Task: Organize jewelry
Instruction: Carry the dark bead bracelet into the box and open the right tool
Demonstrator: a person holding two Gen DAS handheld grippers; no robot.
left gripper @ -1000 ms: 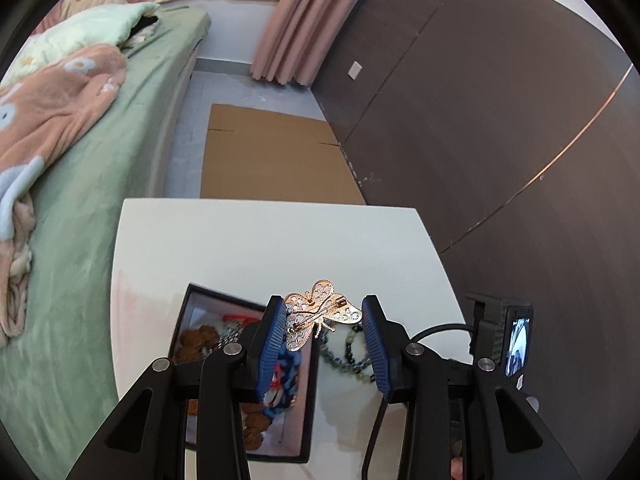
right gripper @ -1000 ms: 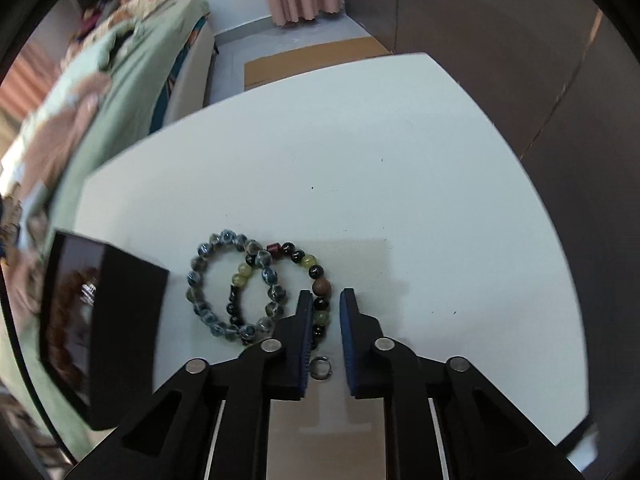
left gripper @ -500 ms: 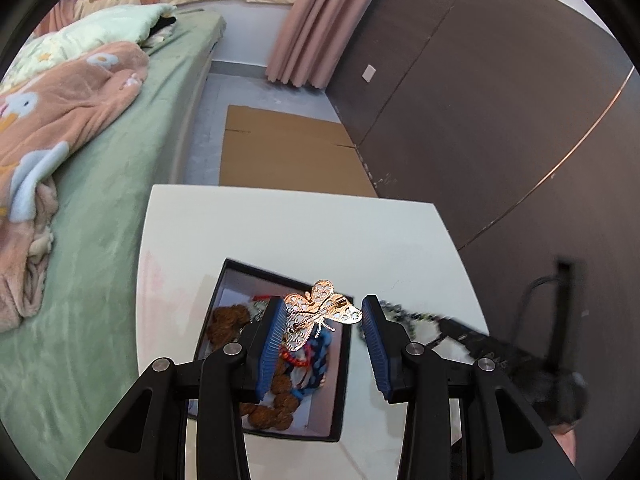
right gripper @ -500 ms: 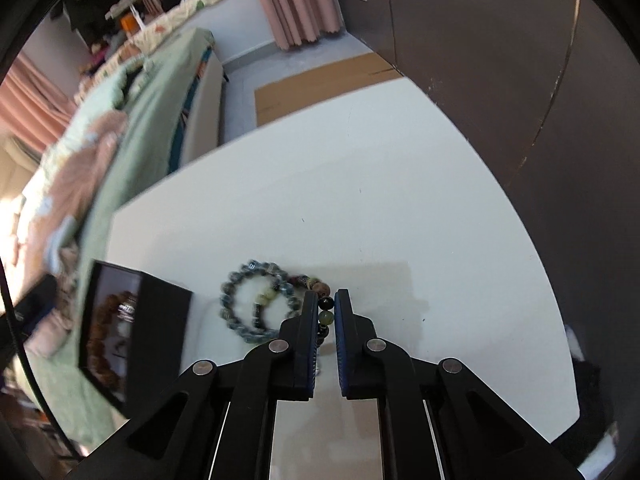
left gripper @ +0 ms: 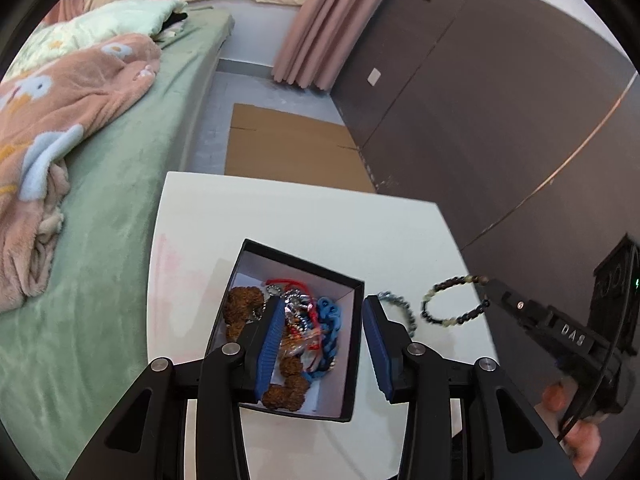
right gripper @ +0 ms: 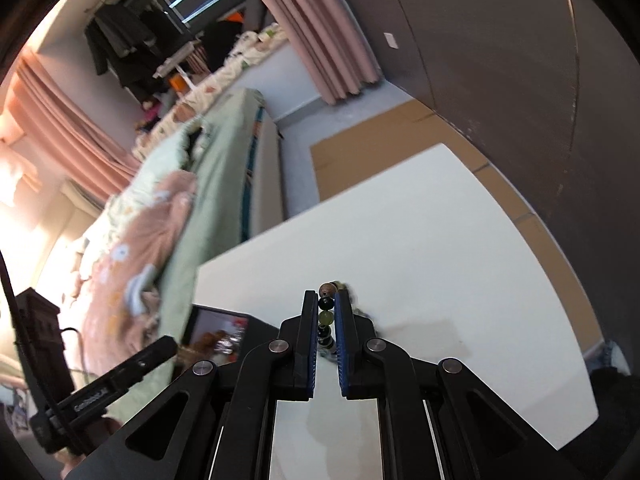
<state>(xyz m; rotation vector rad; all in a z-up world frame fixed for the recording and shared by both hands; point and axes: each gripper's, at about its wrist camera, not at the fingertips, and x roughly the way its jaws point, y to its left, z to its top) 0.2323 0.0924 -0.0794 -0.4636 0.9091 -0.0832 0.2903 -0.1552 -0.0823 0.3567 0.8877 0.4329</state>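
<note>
A black jewelry box (left gripper: pixel 354 344) stands on the white table (left gripper: pixel 304 224), filled with brown beads, a blue chain, a red cord and a gold butterfly brooch (left gripper: pixel 304 340). My left gripper (left gripper: pixel 320 320) hangs open and empty right above the box. My right gripper (right gripper: pixel 324 320) is shut on a dark and green bead bracelet (right gripper: pixel 325 320) and holds it above the table; it also shows in the left wrist view (left gripper: pixel 452 300), hanging from the fingertips. A grey-blue bead bracelet (left gripper: pixel 396 304) lies on the table right of the box. The box also shows in the right wrist view (right gripper: pixel 216 332).
A green bed (left gripper: pixel 120 200) with a pink blanket (left gripper: pixel 60 112) runs along the table's left side. Flat cardboard (left gripper: pixel 288 148) lies on the floor beyond the table. A dark wall (left gripper: pixel 500 120) stands to the right.
My left gripper has opened and the butterfly brooch has dropped into the box. My right gripper has shut on the dark bead bracelet and lifted it off the table.
</note>
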